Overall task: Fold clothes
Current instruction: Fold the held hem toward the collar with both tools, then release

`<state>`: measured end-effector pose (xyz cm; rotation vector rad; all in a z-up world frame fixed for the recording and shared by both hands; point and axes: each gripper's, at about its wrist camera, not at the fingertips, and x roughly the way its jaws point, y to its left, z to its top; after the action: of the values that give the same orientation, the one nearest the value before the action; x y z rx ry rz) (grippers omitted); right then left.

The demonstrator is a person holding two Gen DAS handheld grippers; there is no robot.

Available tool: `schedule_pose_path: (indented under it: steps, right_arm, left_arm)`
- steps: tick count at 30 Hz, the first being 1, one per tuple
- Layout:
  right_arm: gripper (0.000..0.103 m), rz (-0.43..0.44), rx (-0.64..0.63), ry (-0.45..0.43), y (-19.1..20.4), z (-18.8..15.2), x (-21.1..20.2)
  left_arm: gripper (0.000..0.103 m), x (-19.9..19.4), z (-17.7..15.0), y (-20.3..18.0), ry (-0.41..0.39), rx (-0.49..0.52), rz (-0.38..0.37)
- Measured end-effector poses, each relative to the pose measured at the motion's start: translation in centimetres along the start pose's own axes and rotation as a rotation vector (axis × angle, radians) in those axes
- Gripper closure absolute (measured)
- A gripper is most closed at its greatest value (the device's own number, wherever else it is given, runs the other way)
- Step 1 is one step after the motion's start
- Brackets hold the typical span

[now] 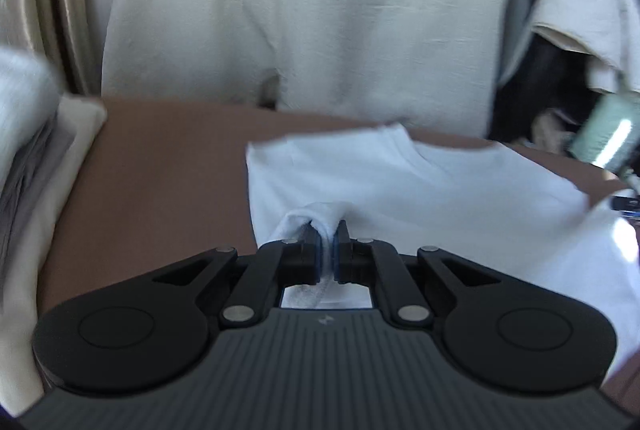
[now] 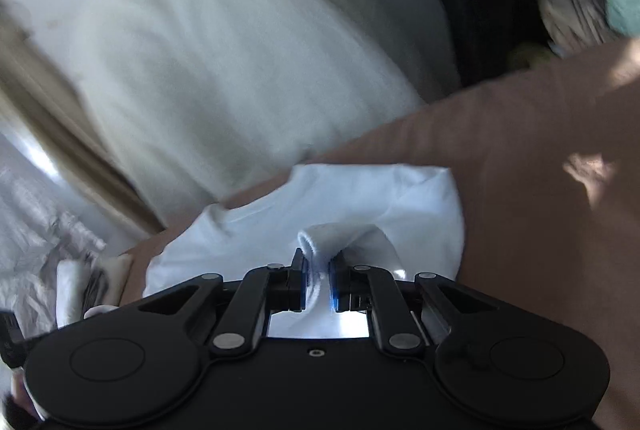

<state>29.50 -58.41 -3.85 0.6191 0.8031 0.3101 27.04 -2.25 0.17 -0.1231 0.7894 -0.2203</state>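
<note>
Left gripper (image 1: 327,230) clamped on bunched edge of white shirt (image 1: 440,182); right gripper (image 2: 319,258) likewise. Shirt lies on brown table (image 1: 160,166).

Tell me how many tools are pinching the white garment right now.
2. The left tool is shut on a bunched fold at the near edge of the white garment, and the right tool is shut on another fold of it, above the brown surface.
</note>
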Motion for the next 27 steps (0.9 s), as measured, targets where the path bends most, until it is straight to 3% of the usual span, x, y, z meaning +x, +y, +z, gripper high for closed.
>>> schedule_pose_path:
  steps: [1,2,4,5,7,8,10,14,15,18,20,24,27]
  right_arm:
    - [0.084,0.0,0.001,0.001,-0.2,1.3,0.8]
    - [0.08,-0.02,-0.075,-0.02,0.1,2.2,1.4]
    - [0.074,-0.088,-0.3,-0.041,1.1,2.7,2.1]
    - [0.069,-0.114,-0.322,-0.033,0.8,2.6,2.4]
    - [0.066,-0.123,-0.328,-0.034,0.3,2.0,1.9]
    - [0.066,-0.12,-0.341,-0.039,0.1,1.5,1.5]
    - [0.05,-0.116,-0.382,-0.064,-0.3,0.4,0.6]
    - [0.048,-0.143,-0.408,-0.063,-1.1,-1.0,0.8]
    - [0.048,-0.146,-0.411,-0.052,-1.3,-1.2,1.1]
    - [0.048,-0.185,-0.489,0.002,-0.4,-1.8,2.9]
    - [0.048,-0.216,-0.543,0.043,0.5,-2.2,4.2]
    - [0.044,-0.253,-0.546,0.032,0.8,-2.2,5.6]
    - [0.044,-0.281,-0.556,-0.004,1.0,-2.0,6.6]
  left_arm:
    - [0.091,1.7,1.1,0.4,0.019,-0.041,0.033]
    - [0.08,3.1,1.8,0.9,0.035,-0.084,0.065]
    - [0.078,4.8,2.4,1.7,0.032,-0.093,0.141]
    - [0.078,5.2,2.5,1.9,0.022,-0.072,0.166]
    - [0.072,4.4,1.8,2.0,-0.014,0.006,0.158]
    - [0.059,3.7,1.3,2.0,-0.041,0.035,0.144]
    - [0.049,2.4,0.1,2.5,-0.087,0.077,0.109]
    - [0.049,1.3,-1.9,3.7,-0.041,0.105,-0.027]
    - [0.049,1.2,-2.4,3.5,-0.038,0.145,-0.031]
    - [0.047,1.9,-3.8,1.5,-0.026,0.351,0.076]
    - [0.047,2.7,-4.2,0.8,-0.027,0.423,0.127]
    - [0.047,4.3,-3.3,0.1,-0.044,0.391,0.054]
    - [0.048,6.2,-2.5,-1.2,-0.07,0.402,0.096]
